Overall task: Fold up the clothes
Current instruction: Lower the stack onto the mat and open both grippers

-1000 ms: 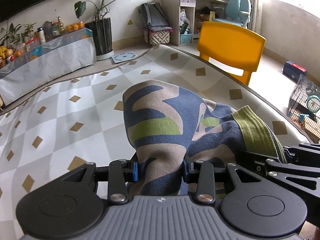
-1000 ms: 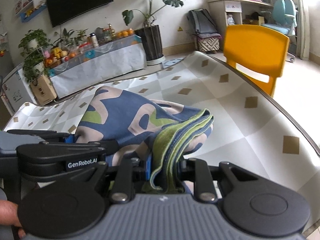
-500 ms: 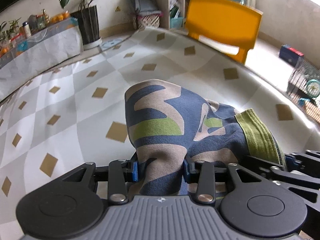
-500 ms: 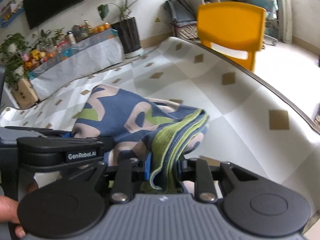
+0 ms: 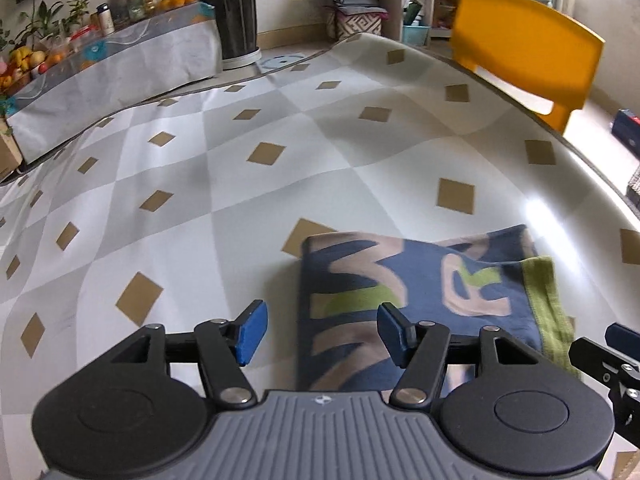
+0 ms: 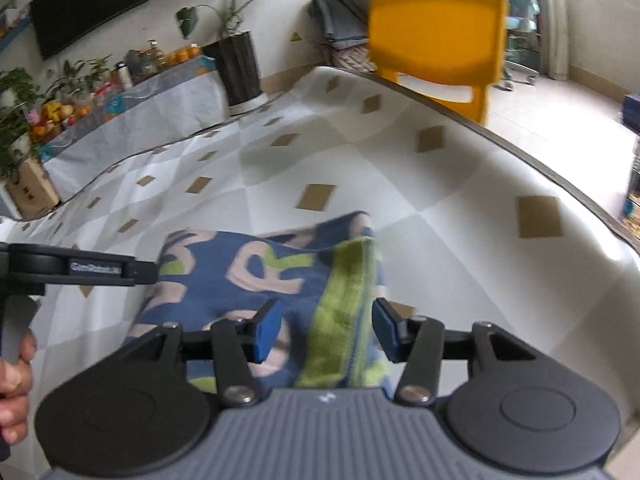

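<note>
The folded garment [image 5: 420,300], navy with beige lettering, lime patches and an olive-green band [image 5: 546,304] along one edge, lies flat on the counter [image 5: 200,208], which is covered in a grey-and-white diamond pattern with tan lozenges; the garment sits near the counter's near right part, well apart from the far edge. The left gripper [image 5: 324,330] hangs over the garment's left edge; its jaws have just been opening and now stand released, the blue pads clear of the cloth, the left pad over bare counter and the right pad over the fabric. The right gripper [image 6: 326,328] is over the green band [image 6: 344,320]; its jaws too have just been opening and stand apart, the band lying between the pads with a gap on each side, nothing clenched. In the right wrist view the left gripper's black body [image 6: 76,268] juts in from the left beside the garment [image 6: 240,268], and a hand [image 6: 14,380] shows at the frame's left edge. Beyond the counter stands a yellow plastic chair [image 5: 528,56]; a potted plant [image 6: 236,64] stands against the far wall.
</note>
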### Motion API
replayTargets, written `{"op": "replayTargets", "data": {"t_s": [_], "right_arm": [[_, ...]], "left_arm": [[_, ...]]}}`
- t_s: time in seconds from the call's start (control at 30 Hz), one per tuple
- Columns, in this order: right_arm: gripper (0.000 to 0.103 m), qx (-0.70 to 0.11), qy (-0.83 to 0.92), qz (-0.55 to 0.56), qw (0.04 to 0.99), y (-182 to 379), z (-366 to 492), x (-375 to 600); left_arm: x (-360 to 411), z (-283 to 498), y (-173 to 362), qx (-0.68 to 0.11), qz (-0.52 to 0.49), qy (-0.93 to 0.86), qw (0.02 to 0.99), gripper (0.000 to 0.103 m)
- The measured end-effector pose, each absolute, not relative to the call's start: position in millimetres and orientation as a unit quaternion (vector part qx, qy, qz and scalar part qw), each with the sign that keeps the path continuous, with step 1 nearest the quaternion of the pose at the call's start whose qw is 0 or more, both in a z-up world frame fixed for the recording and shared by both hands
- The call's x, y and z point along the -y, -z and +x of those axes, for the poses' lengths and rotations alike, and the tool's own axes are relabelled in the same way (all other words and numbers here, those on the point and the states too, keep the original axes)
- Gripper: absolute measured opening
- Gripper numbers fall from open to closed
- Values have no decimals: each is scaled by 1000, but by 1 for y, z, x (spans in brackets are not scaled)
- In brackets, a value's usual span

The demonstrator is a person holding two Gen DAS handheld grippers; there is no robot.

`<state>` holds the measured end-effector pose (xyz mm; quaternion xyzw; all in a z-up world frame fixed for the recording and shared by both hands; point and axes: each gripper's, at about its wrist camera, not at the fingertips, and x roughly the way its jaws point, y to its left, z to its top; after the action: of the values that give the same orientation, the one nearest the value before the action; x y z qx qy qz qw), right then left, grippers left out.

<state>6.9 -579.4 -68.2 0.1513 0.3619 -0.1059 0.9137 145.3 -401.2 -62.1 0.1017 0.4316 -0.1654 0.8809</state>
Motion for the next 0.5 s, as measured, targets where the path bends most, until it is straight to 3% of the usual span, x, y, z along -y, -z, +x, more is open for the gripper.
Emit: {"op": "replayTargets", "data": {"t_s": [0.5], "right_arm": [[52,-409,94,144,896,113,29,554]], "left_arm": [[384,150,103,-462,139,138,865,67]]}}
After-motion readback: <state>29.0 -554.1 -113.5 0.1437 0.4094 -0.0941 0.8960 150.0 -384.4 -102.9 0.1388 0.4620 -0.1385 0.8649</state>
